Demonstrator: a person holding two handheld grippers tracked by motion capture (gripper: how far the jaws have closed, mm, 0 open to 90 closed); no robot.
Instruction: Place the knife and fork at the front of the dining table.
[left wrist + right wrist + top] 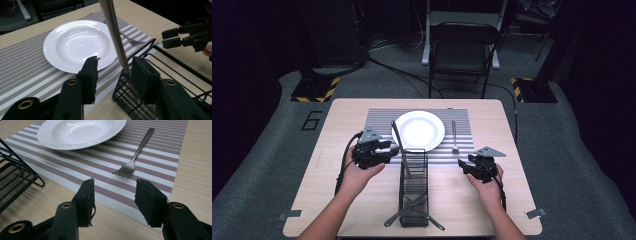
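One white plate (418, 130) sits on one striped placemat (379, 120) at the far middle of the table (337, 115). One fork (454, 136) lies on the placemat to the right of the plate, prongs toward the person. One black wire basket (413, 187) stands on the table between the two hands, and two more pieces of cutlery (409, 212) lie crossed in its near end.

The left gripper (387, 150) is held just left of the basket's far end. In the left gripper view one knife (115, 37) stands steeply tilted between its jaws, close against the inner face of the jaw on the right of that view, its lower end down in the basket's (140, 105) corner. A clear gap remains between the knife and the other jaw, so the jaws stand apart and are not clamped on it. Beyond these jaws lies the plate (75, 45), and the fork's (131, 40) prongs show past the knife.

The right gripper (464, 165) is held to the right of the basket, low over the table. Its jaws stand apart with nothing between them. In the right gripper view the fork (132, 162) lies ahead of the jaws on the placemat (160, 152), its prongs nearest them, well apart from the pads. The plate (80, 132) is farther ahead, to the left of the jaws, and the basket (15, 182) is at their left.
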